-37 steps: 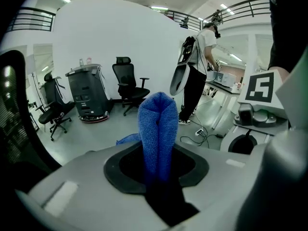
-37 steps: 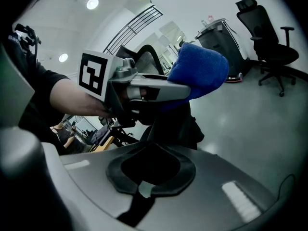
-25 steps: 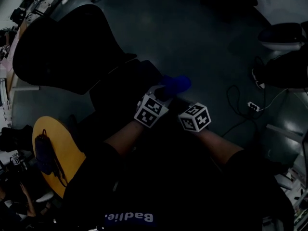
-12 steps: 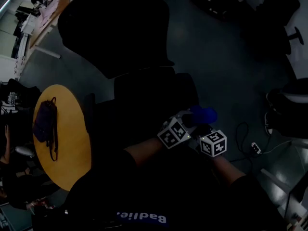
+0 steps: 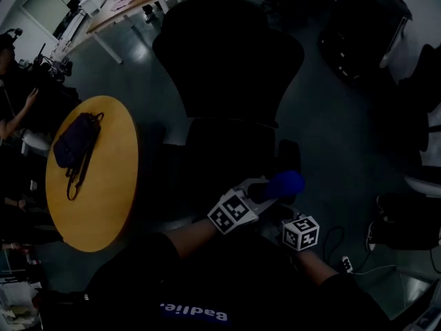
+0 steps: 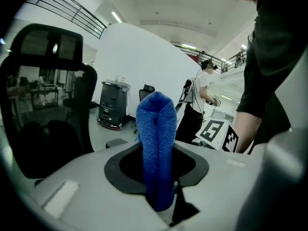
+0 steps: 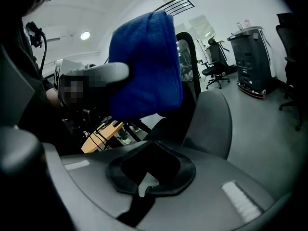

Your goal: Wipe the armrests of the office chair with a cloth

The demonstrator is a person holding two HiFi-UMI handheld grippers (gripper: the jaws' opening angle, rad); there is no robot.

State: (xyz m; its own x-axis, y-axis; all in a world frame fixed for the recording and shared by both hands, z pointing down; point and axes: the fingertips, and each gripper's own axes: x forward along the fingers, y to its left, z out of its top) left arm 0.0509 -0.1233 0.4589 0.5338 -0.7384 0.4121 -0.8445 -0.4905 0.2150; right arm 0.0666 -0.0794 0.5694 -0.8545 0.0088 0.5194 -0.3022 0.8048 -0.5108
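Pinching a folded, nubby blue cloth [image 6: 156, 138], the left tool [image 6: 161, 198] sits near the right tool [image 7: 144, 189], pressed together.

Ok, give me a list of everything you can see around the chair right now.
office chair: one, black, centre of the head view
cloth: one, blue, by the chair's seat edge, pinched in the left tongs
round table: one, yellow, left of the chair
bag: one, dark, on the round table
power strip: one, white, floor at lower right
left tongs: one, grey, shut on the cloth
right tongs: one, grey, shut and empty, beside the left tongs
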